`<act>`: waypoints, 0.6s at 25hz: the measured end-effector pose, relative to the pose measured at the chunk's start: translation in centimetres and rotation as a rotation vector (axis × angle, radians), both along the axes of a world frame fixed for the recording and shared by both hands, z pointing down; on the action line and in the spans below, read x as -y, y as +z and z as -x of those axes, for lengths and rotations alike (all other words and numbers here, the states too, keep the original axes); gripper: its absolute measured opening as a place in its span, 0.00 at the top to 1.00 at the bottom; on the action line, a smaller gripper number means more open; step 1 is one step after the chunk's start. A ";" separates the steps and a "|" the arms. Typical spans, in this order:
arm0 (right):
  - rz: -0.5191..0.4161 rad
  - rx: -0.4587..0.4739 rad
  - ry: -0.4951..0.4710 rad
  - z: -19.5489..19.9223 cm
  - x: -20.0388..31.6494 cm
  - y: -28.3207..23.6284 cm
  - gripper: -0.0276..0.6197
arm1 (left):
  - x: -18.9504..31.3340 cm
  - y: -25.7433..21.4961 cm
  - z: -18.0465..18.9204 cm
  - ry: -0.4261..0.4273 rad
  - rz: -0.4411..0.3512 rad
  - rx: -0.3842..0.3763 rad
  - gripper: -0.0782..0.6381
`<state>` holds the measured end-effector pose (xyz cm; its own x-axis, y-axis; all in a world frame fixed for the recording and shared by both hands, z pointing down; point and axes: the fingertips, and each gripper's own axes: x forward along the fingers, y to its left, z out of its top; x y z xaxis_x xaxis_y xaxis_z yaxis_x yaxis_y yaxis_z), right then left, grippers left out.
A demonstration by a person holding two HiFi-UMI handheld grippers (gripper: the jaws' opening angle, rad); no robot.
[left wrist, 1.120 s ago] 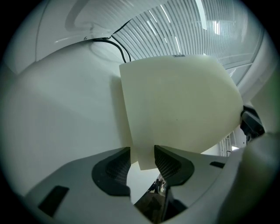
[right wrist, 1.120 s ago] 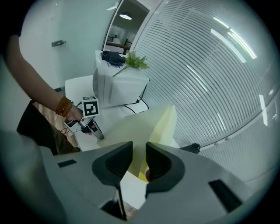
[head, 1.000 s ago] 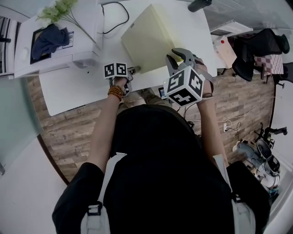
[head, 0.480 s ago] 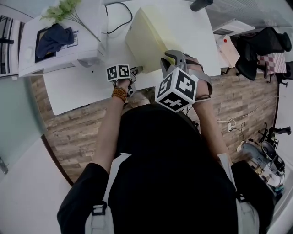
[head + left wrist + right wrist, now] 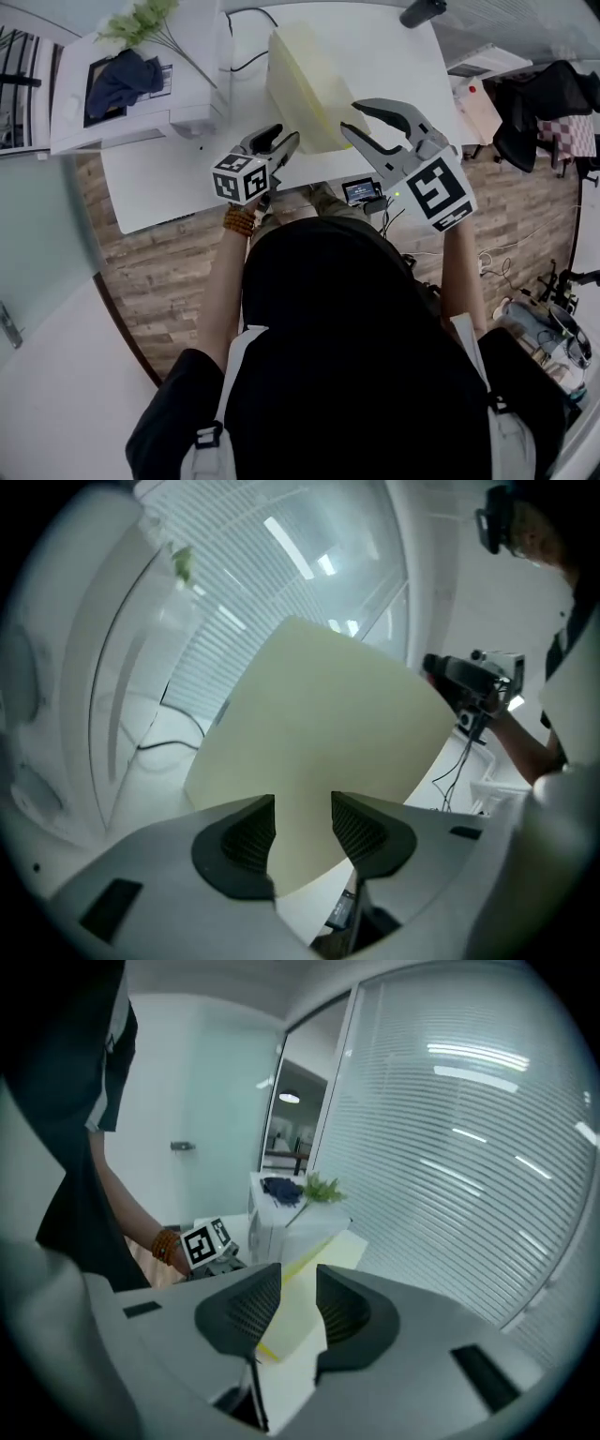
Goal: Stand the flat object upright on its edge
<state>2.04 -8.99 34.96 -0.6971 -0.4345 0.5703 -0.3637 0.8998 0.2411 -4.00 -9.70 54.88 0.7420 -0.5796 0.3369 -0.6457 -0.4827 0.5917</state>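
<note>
The flat object is a pale yellow board (image 5: 305,80). It stands steeply on its lower edge on the white table (image 5: 169,178). My left gripper (image 5: 281,139) is just off the board's near lower corner, and its jaws are opening. In the left gripper view the board (image 5: 319,714) fills the gap of the left gripper (image 5: 302,827), and the pads do not press on it. My right gripper (image 5: 354,120) is at the board's right side, jaws also opening. In the right gripper view the right gripper (image 5: 298,1312) frames the board's edge (image 5: 333,1246) without touching it.
A white printer (image 5: 178,94) with a dark blue cloth (image 5: 127,80) and a green plant (image 5: 141,19) stands at the table's left. A black cable (image 5: 248,14) runs behind the board. A small screen device (image 5: 361,190) sits at the front edge, and a dark chair (image 5: 553,103) stands at the right.
The board has tipped up from a low slant to a steep stand. Both grippers have drawn back from its lower edge, and the right gripper's jaws have spread wider.
</note>
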 end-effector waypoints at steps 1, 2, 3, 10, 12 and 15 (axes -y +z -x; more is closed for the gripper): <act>-0.011 0.052 -0.008 -0.6 0.3 -0.6 0.79 | 0.0 -1.6 0.2 -0.005 -0.060 0.009 0.64; -0.015 0.083 -0.021 -1.3 0.4 -0.8 0.78 | 0.0 -3.1 0.3 -0.012 -0.115 0.029 0.64; -0.009 0.093 -0.040 -2.0 0.4 -0.5 0.76 | -0.1 -4.4 0.5 -0.016 -0.165 0.061 0.65; 0.114 0.095 -0.198 -4.2 -1.5 4.1 0.70 | -1.1 -10.4 0.3 -0.009 -0.343 0.087 0.65; 0.108 0.103 -0.237 -4.1 -1.7 4.7 0.70 | -1.8 -11.6 0.1 0.008 -0.374 0.082 0.64; 0.114 0.129 -0.285 -3.8 -2.2 4.9 0.70 | -3.6 -13.3 -1.2 0.090 -0.428 0.109 0.63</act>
<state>5.87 -6.79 39.89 -0.8513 -0.1502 0.5028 -0.1145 0.9882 0.1014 -2.82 -6.09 41.55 0.7695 -0.6182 0.1603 -0.6372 -0.7264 0.2575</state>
